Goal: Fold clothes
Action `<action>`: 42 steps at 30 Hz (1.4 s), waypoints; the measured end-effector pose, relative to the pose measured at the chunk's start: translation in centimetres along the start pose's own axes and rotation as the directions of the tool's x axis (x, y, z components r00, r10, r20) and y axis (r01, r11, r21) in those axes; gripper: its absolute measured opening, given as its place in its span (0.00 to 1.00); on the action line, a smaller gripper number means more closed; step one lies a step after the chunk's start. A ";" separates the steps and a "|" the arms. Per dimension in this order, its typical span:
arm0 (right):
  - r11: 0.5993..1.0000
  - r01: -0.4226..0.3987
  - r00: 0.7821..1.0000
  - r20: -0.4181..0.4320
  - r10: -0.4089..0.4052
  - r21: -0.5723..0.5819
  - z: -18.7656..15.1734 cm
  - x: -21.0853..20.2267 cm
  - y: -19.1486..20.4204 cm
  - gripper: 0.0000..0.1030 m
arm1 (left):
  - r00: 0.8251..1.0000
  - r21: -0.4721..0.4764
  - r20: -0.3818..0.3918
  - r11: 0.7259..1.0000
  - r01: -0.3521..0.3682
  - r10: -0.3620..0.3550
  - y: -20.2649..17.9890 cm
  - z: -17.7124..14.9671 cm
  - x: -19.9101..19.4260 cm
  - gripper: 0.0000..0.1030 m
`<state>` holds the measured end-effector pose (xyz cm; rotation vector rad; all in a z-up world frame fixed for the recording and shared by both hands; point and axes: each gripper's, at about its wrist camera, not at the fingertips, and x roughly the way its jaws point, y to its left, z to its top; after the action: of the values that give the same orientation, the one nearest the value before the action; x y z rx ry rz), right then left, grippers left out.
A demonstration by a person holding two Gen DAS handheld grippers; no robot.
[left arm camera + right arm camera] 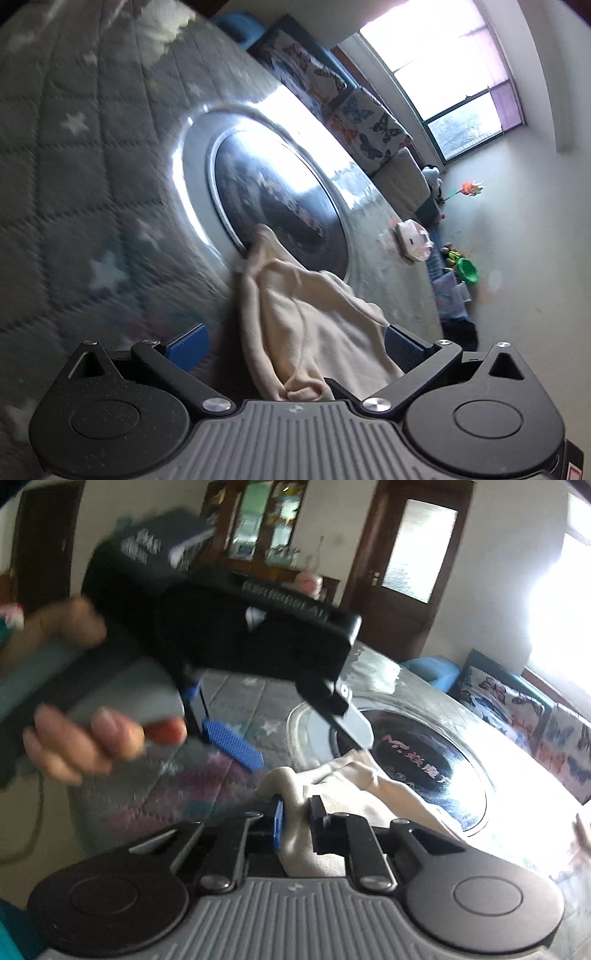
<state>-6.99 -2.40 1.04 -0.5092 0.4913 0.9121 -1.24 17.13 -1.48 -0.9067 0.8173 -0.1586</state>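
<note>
- cream garment (314,325) lies bunched on the quilted star-print cover (74,177), its far tip touching the near rim of the round glass inset (280,206) in the middle of the surface; rest trails back toward both tools
- right gripper (297,821): jaws nearly closed, pads pinching a fold of the cloth at its near end — it has hold
- left gripper (295,341): jaws wide apart, cloth lying between them & over the right-side finger, blue pad (188,341) clear of it — no grip yet
- in right wrist view the person's hand (85,738) holds the left tool above the cover, tipped down at the garment
- step, my read: picking up/securing 2 ends before spreading flat; early in fold
- next needs left jaws closing on an edge apart from right's pinch, then pull taut; risk = grabbing several layers in the bunch
- bkgd: butterfly cushions (354,110) along far edge, window (454,81) behind
</note>
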 end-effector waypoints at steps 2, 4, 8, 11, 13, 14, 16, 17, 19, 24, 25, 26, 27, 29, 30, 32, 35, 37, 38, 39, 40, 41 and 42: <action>0.999 -0.012 1.000 0.009 0.012 0.030 0.1 -0.5 -0.8 0.11 | 0.999 -0.033 -0.029 0.999 0.021 -0.021 -0.2 0.0 1.0 0.99; 0.998 -0.024 1.000 0.017 0.023 0.054 0.1 -1.1 -1.4 0.11 | 0.998 -0.052 -0.049 0.998 0.038 -0.041 -0.3 -0.1 1.8 0.96; 0.996 -0.046 0.999 0.033 0.043 0.078 -0.3 -2.1 -2.1 0.10 | 0.995 -0.069 -0.070 0.995 0.066 -0.071 -0.4 -0.1 2.9 0.79; 0.995 -0.061 0.997 0.041 0.058 0.081 -0.7 -2.6 -2.4 0.10 | 0.995 -0.075 -0.075 0.995 0.060 -0.066 -0.3 0.1 3.3 0.63; 0.995 -0.068 0.997 0.041 0.065 0.078 -0.9 -2.7 -2.5 0.10 | 0.996 -0.072 -0.075 0.996 0.044 -0.050 -0.2 0.1 3.5 0.50; 0.994 -0.076 0.997 0.039 0.073 0.079 -1.0 -2.6 -2.6 0.11 | 0.996 -0.074 -0.075 0.997 0.037 -0.043 -0.1 0.2 3.6 0.43; 0.992 -0.084 0.996 0.045 0.080 0.096 -1.2 -2.8 -2.9 0.17 | 0.997 -0.073 -0.076 0.997 0.023 -0.028 0.2 0.3 3.8 0.32; 0.991 -0.083 0.996 0.049 0.078 0.108 -1.4 -3.0 -3.1 0.21 | 0.997 -0.067 -0.075 0.998 0.017 -0.022 0.2 0.2 3.8 0.27; 0.990 -0.066 0.997 0.057 0.059 0.124 -1.8 -3.6 -3.8 0.25 | 0.997 -0.053 -0.073 0.999 0.010 -0.013 0.2 0.2 3.8 0.25; 0.978 0.040 0.998 0.045 -0.050 0.203 -3.7 -5.3 -6.7 0.30 | 0.998 0.035 -0.057 0.999 -0.029 0.031 -1.0 -0.2 3.9 0.25; 0.967 0.079 0.996 0.026 -0.088 0.242 -4.3 -5.6 -7.9 0.30 | 0.998 0.057 -0.054 0.998 -0.038 0.042 -1.3 -0.3 3.9 0.25; 0.955 0.119 0.992 0.007 -0.126 0.271 -4.9 -5.8 -8.8 0.31 | 0.997 0.079 -0.051 0.996 -0.049 0.053 -1.6 -0.3 3.9 0.25; 0.942 0.160 0.986 -0.011 -0.164 0.294 -5.5 -6.0 -9.7 0.31 | 0.997 0.100 -0.047 0.993 -0.060 0.065 -1.9 -0.4 4.0 0.25; 0.895 0.255 0.966 -0.066 -0.249 0.365 -7.1 -6.1 -12.5 0.33 | 0.995 0.138 -0.042 0.987 -0.080 0.087 -2.4 -0.5 4.0 0.25; 0.872 0.282 0.959 -0.085 -0.271 0.400 -7.8 -6.2 -13.7 0.35 | 0.995 0.153 -0.041 0.984 -0.088 0.096 -2.6 -0.6 4.1 0.25; 0.828 0.305 0.951 -0.113 -0.287 0.471 -9.2 -6.4 -15.9 0.38 | 0.993 0.175 -0.039 0.979 -0.102 0.110 -2.9 -0.7 4.1 0.25; 0.777 0.299 0.953 -0.131 -0.273 0.554 -11.0 -5.9 -18.0 0.38 | 0.992 0.193 -0.038 0.975 -0.113 0.122 -3.0 -0.7 4.1 0.25; 0.746 0.286 0.957 -0.136 -0.257 0.601 -12.1 -5.6 -19.2 0.42 | 0.991 0.204 -0.036 0.972 -0.120 0.129 -3.1 -0.6 4.1 0.25; 0.735 0.283 0.958 -0.137 -0.253 0.617 -12.4 -5.5 -19.6 0.45 | 0.991 0.209 -0.035 0.970 -0.123 0.133 -3.2 -0.6 4.2 0.25; 0.726 0.281 0.958 -0.137 -0.252 0.627 -12.7 -5.3 -19.8 0.48 | 0.990 0.215 -0.034 0.969 -0.126 0.136 -3.2 -0.7 4.2 0.25; 0.718 0.283 0.957 -0.138 -0.255 0.636 -12.9 -5.3 -19.9 0.48 | 0.990 0.221 -0.033 0.967 -0.129 0.140 -3.3 -0.7 4.2 0.25; 0.712 0.280 0.958 -0.137 -0.253 0.644 -13.1 -5.3 -19.9 0.48 | 0.989 0.227 -0.032 0.965 -0.133 0.144 -3.3 -0.6 4.3 0.25; 0.708 0.272 0.960 -0.135 -0.245 0.652 -13.3 -5.2 -19.9 0.48 | 0.989 0.233 -0.031 0.963 -0.136 0.147 -3.4 -0.6 4.4 0.25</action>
<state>4.53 -23.83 -2.10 0.0721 0.7215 0.3988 2.10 12.62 -1.63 -0.6255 0.8855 -0.1475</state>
